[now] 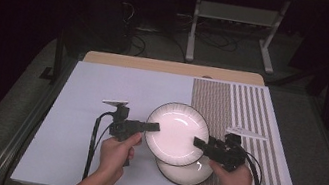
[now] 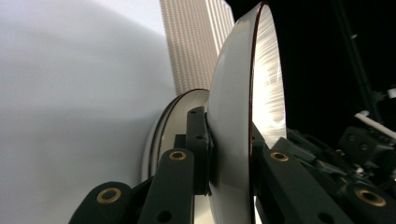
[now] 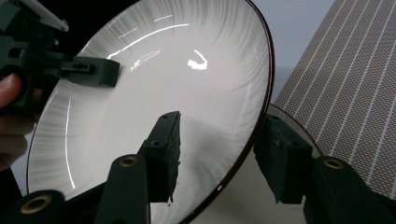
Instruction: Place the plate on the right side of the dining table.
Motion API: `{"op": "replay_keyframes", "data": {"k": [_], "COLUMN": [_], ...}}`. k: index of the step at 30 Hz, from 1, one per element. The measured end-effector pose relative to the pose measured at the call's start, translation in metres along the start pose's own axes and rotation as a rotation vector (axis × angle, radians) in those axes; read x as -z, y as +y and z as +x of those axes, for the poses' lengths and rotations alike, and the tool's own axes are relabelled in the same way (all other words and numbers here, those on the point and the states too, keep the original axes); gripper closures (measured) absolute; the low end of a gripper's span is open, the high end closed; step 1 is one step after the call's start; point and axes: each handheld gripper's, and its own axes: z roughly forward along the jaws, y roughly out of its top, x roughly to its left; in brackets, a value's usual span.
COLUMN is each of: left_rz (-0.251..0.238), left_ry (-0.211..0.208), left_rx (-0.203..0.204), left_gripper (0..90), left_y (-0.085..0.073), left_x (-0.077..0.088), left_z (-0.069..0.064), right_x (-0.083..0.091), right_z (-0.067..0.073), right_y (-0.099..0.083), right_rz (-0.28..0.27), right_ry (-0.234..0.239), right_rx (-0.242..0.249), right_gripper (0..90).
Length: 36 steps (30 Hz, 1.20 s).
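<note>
Hiding most of the lower plate [image 1: 182, 175] (rim visible): upper plate [image 1: 176, 132].

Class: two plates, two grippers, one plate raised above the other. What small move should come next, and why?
Probably draw the right gripper back off the rim. Its jaws stand apart on either side of the upper plate, pads not pressing, while the left gripper clamps the opposite rim and holds it above the lower plate.
</note>
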Motion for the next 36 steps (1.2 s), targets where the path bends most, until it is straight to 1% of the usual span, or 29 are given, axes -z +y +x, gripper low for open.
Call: {"op": "replay_keyframes", "data": {"k": [1, 4, 5, 6, 9, 12, 13, 15, 18, 19, 20, 24, 27, 31, 32, 33, 34, 35, 36], "left_rz": [-0.002, -0.014, -0.016, -0.020, -0.031, -0.027, -0.030, -0.038, -0.047, -0.050, -0.049, -0.060, -0.058, -0.050, -0.050, -0.046, -0.044, -0.041, -0.040], "left_ry": [-0.003, -0.010, -0.013, -0.014, -0.017, -0.027, -0.028, -0.023, -0.012, -0.009, -0.005, 0.010, 0.025, 0.044, 0.043, 0.044, 0.043, 0.043, 0.043], "left_rx": [0.003, 0.008, 0.013, 0.022, 0.026, 0.045, 0.047, 0.051, 0.056, 0.055, 0.052, 0.061, 0.054, 0.051, 0.058, 0.052, 0.057, 0.055, 0.062], "left_gripper": [79.5, 79.6, 79.6, 79.6, 79.6, 79.5, 79.4, 79.4, 79.0, 78.7, 78.7, 77.8, 77.0, 76.0, 76.0, 76.1, 76.1, 76.3, 76.5], "left_y": [0.000, -0.002, -0.003, -0.003, -0.005, -0.004, -0.004, -0.004, -0.003, -0.003, -0.002, 0.000, 0.002, 0.004, 0.005, 0.005, 0.006, 0.006, 0.008], "left_x": [0.000, -0.001, -0.002, -0.002, -0.003, -0.004, -0.005, -0.005, -0.007, -0.007, -0.008, -0.011, -0.014, -0.019, -0.021, -0.022, -0.023, -0.024, -0.026], "left_z": [0.000, 0.000, 0.000, 0.001, 0.001, 0.004, 0.004, 0.004, 0.002, 0.002, 0.002, 0.001, -0.002, -0.004, -0.005, -0.005, -0.006, -0.007, -0.008], "right_x": [-0.003, -0.005, -0.005, -0.004, -0.004, -0.003, -0.002, -0.002, -0.001, -0.001, -0.001, -0.001, -0.001, 0.001, 0.001, 0.002, 0.003, 0.004, 0.005], "right_z": [0.001, 0.003, 0.003, 0.002, 0.002, 0.001, 0.000, 0.000, 0.000, -0.001, -0.001, -0.004, -0.006, -0.009, -0.010, -0.011, -0.011, -0.013, -0.014], "right_y": [0.000, 0.000, 0.000, 0.000, 0.000, 0.001, 0.003, 0.003, 0.003, 0.004, 0.004, 0.005, 0.006, 0.007, 0.008, 0.008, 0.008, 0.010, 0.010], "right_rz": [-0.011, -0.019, -0.024, -0.031, -0.033, -0.038, -0.033, -0.031, -0.029, -0.030, -0.030, -0.031, -0.034, -0.034, -0.033, -0.032, -0.030, -0.027, -0.029], "right_ry": [-0.001, -0.011, -0.013, -0.015, -0.024, -0.029, -0.027, -0.028, -0.038, -0.042, -0.042, -0.052, -0.065, -0.072, -0.075, -0.077, -0.076, -0.077, -0.079], "right_rx": [-0.008, -0.018, -0.024, -0.035, -0.050, -0.096, -0.119, -0.123, -0.143, -0.167, -0.167, -0.203, -0.215, -0.244, -0.251, -0.259, -0.271, -0.290, -0.295], "right_gripper": [50.5, 50.6, 52.1, 56.3, 57.2, 61.9, 64.2, 64.8, 66.7, 68.4, 68.4, 71.4, 72.6, 74.5, 74.6, 74.8, 75.1, 75.2, 75.2]}}
